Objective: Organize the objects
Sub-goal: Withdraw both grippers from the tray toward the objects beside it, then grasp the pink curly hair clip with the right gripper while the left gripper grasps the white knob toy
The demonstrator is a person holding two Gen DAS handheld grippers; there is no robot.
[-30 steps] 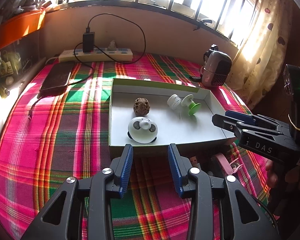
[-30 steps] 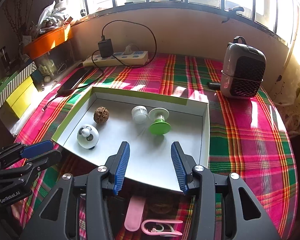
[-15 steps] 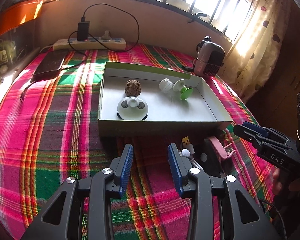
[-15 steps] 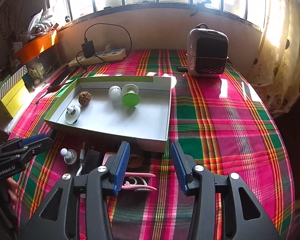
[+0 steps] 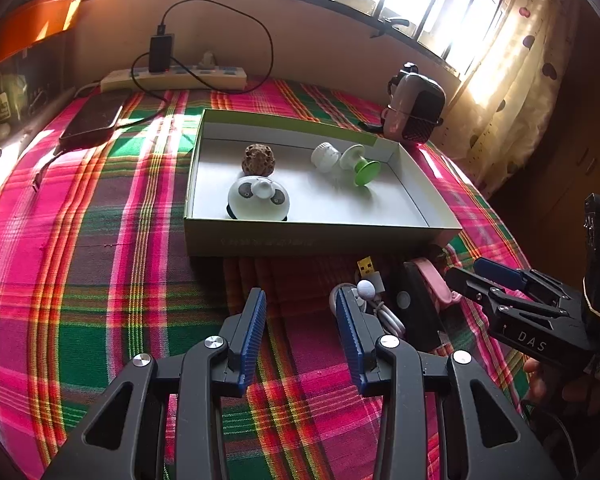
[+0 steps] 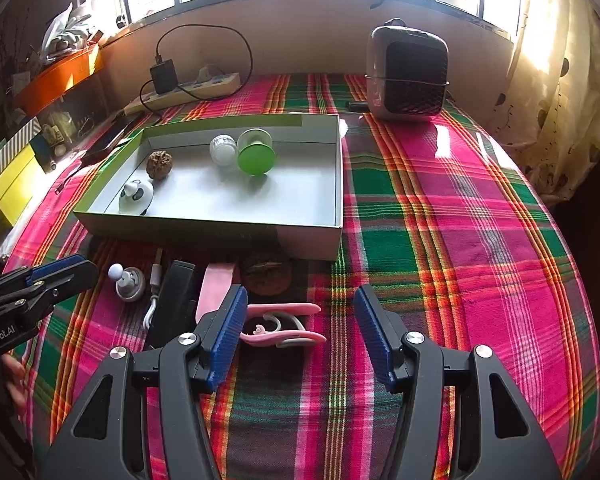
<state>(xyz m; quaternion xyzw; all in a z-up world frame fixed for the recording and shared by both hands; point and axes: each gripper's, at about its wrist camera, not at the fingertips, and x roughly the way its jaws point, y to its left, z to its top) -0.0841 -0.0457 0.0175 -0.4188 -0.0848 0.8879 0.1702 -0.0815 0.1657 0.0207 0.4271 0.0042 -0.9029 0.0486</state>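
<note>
Right claw [image 6: 300, 332] released, empty, low over plaid-covered bench [image 6: 440, 220], pink plastic clip [image 6: 284, 324] just ahead between blue pads. Left claw [image 5: 300, 332] likewise released, near white corded earpiece [image 5: 366, 290]. Loose items crowd together below shallow white cardboard tray [image 6: 336, 184]. Risk: wide pads catching neighbouring brown walnut [image 6: 266, 272] or cable, dragging clutter. Both claws held level, pointing toward tray.

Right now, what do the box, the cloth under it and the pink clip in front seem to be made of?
Box: likely cardboard, matte white inside, thin straight folded walls.
Cloth: woven fabric, plaid pink and green; visible weave and small wrinkles.
Pink clip: probably smooth moulded plastic, with a slight sheen; I cannot be sure.
</note>
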